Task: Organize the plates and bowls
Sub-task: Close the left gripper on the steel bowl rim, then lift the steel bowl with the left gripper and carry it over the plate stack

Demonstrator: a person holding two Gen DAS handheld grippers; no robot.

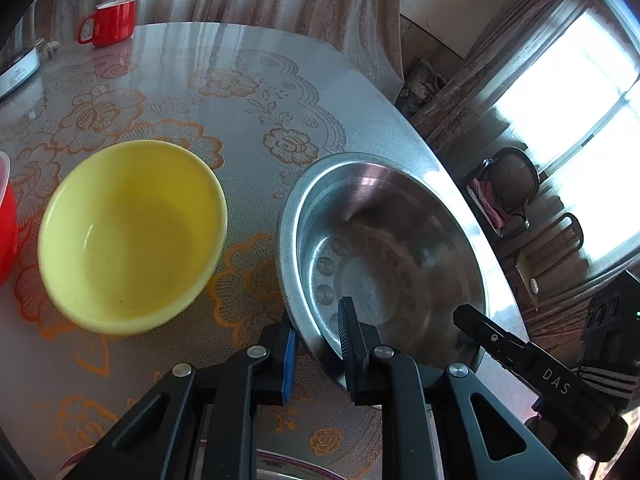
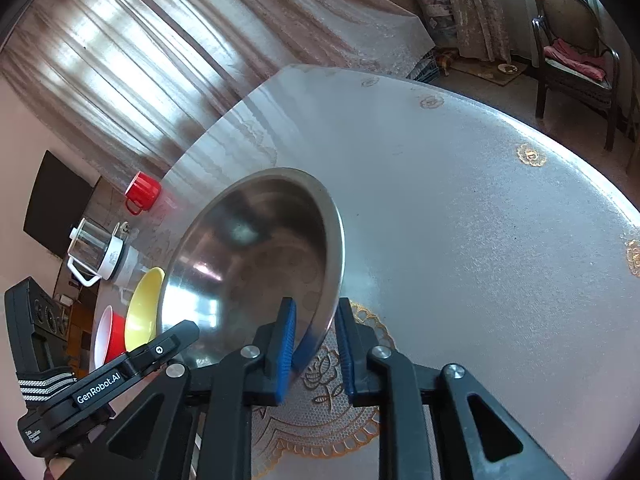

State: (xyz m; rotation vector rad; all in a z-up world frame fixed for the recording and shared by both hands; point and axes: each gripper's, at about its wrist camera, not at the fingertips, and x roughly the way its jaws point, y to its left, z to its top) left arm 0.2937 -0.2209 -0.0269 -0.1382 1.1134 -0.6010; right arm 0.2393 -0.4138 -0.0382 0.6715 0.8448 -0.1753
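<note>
A steel bowl (image 1: 380, 248) sits near the table's right edge; it also shows in the right wrist view (image 2: 256, 248). My left gripper (image 1: 318, 336) straddles its near rim, one finger outside and one inside, shut on it. My right gripper (image 2: 314, 328) straddles the opposite rim and grips it too. The right gripper's body (image 1: 516, 352) shows across the bowl in the left wrist view. A yellow bowl (image 1: 132, 236) stands empty to the left of the steel bowl. A red bowl (image 1: 6, 228) with a white inside lies beyond it at the far left.
A red mug (image 1: 110, 22) stands at the table's far side. A glass kettle on a white base (image 2: 98, 254) stands near it. A patterned plate rim (image 1: 280, 466) shows under my left gripper. The table edge (image 1: 472, 184) runs close beside the steel bowl. A chair (image 2: 572, 60) stands off the table.
</note>
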